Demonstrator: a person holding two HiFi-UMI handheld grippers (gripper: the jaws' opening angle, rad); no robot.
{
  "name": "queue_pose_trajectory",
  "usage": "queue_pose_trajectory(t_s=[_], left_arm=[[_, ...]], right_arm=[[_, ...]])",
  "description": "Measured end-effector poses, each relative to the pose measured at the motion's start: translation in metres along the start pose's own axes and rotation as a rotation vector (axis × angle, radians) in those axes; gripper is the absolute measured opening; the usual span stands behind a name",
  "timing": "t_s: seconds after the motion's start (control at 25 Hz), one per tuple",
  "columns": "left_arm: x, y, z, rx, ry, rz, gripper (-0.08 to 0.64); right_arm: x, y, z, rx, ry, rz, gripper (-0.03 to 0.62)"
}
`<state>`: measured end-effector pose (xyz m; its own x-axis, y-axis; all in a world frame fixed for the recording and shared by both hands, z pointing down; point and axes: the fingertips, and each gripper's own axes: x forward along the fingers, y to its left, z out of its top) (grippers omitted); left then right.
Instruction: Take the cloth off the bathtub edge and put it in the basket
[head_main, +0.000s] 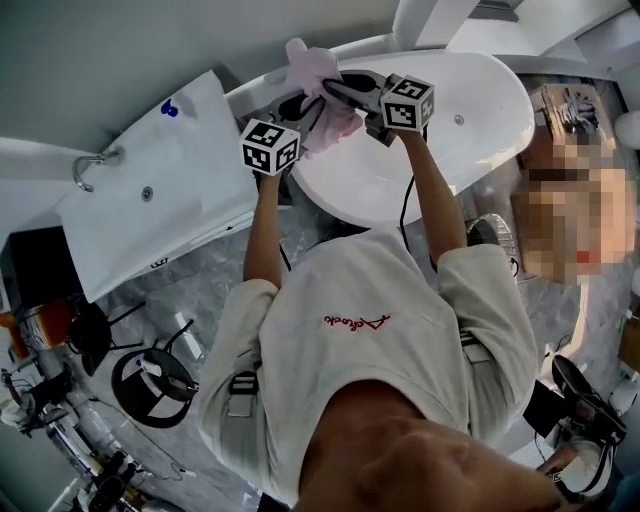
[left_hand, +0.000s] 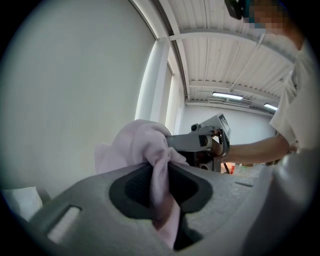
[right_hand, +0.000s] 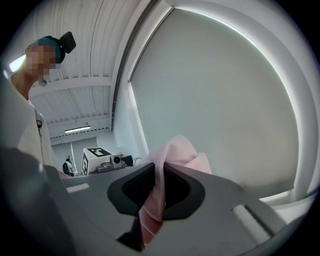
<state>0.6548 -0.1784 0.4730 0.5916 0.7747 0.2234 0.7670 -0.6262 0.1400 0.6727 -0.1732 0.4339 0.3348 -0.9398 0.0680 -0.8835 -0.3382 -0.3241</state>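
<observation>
left tongs (left_hand: 160, 187) and right tongs (right_hand: 159, 185) are each clamped on a fold of the pink cloth (head_main: 318, 68), which hangs bunched between them over the bathtub (head_main: 470, 110) rim.

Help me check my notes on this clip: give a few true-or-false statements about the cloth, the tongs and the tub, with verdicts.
1. The left tongs are shut on the pink cloth. True.
2. The right tongs are empty. False: they pinch the same cloth.
3. The cloth lies spread out flat. False: it is bunched up between the two tongs.
4. The bathtub is white. True.
</observation>
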Motion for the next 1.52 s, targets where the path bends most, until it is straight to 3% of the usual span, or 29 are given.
queue_pose_trajectory(t_s=[0.4,0.72,0.88,1.16,1.36,1.52], left_arm=[[0.056,-0.075,0.01,0.072,0.011,-0.287,0.08],[0.106,-0.181,0.006,0.12,0.036,-0.55,0.08],[0.121,-0.228,0.005,0.138,0.039,-0.653,0.08],[0.138,-0.344,-0.002,0.193,0.06,-0.877,0.08],[0.147,-0.403,-0.01,0.207,0.066,-0.984,0.08],[0.144,-0.485,-0.014,0.244,0.074,-1.085,0.08]], right_arm=[[-0.1,-0.008,0.003,-0.004,-0.103,-0.289,0.046],[-0.218,0.006,-0.008,-0.018,-0.16,-0.555,0.046],[-0.267,0.018,-0.014,-0.002,-0.198,-0.648,0.046],[-0.378,0.064,-0.032,0.003,-0.291,-0.864,0.044],[-0.432,0.088,-0.045,-0.006,-0.316,-0.978,0.046],[-0.502,0.135,-0.056,-0.006,-0.373,-1.074,0.046]])
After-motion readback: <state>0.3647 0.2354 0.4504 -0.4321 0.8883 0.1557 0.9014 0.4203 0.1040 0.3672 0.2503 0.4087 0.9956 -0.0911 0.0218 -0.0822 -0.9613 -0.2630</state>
